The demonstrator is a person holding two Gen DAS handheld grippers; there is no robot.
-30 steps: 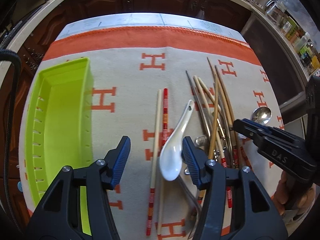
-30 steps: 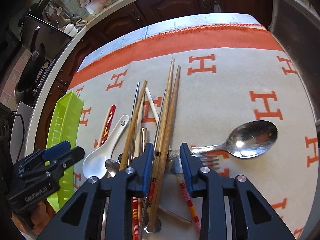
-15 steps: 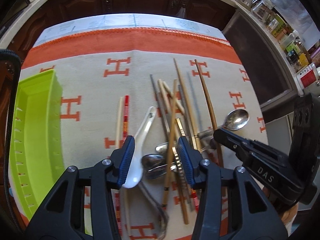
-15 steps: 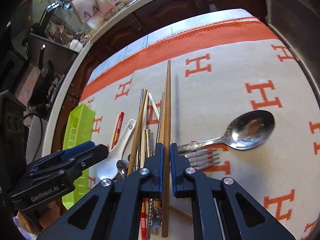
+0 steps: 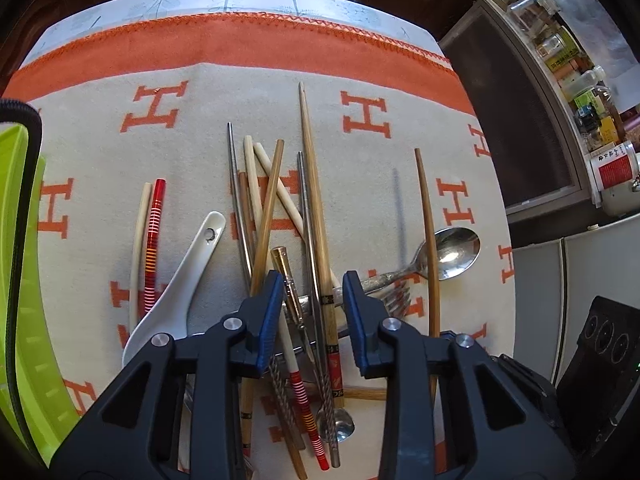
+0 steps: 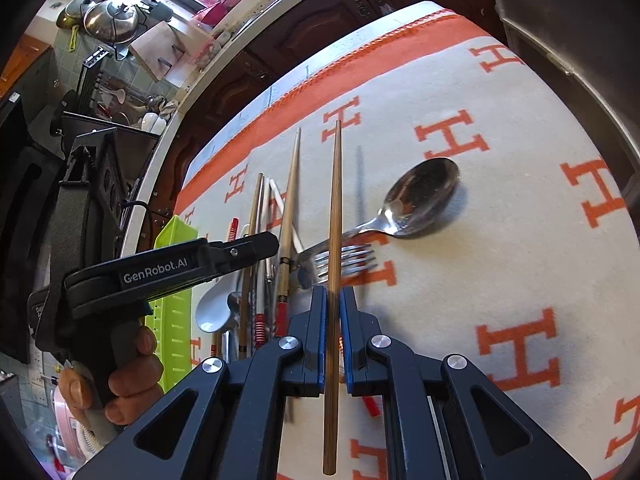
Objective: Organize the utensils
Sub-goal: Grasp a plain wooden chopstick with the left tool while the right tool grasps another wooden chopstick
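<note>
The right tongs [image 6: 333, 316] are pressed together on a single brown chopstick [image 6: 334, 216], which a second ago lay in the tangle with its twin. It now sits lifted and apart from the pile, its tip casting a shadow on the cloth beside the steel spoon [image 6: 420, 200] and over the fork [image 6: 348, 258]. The left tongs [image 5: 310, 312] have come across from the white ceramic spoon [image 5: 176, 292] to the middle of the pile of chopsticks [image 5: 280, 240]; their jaws have just been closing but remain spread, with several sticks between them and none pinched yet. The green tray [image 5: 20, 280] waits empty at the left edge of the table [image 5: 100, 152]. Judging by this, sorting has only begun: one stick is separated, and its mate [image 5: 314, 200] looks like the left tongs' next target.
</note>
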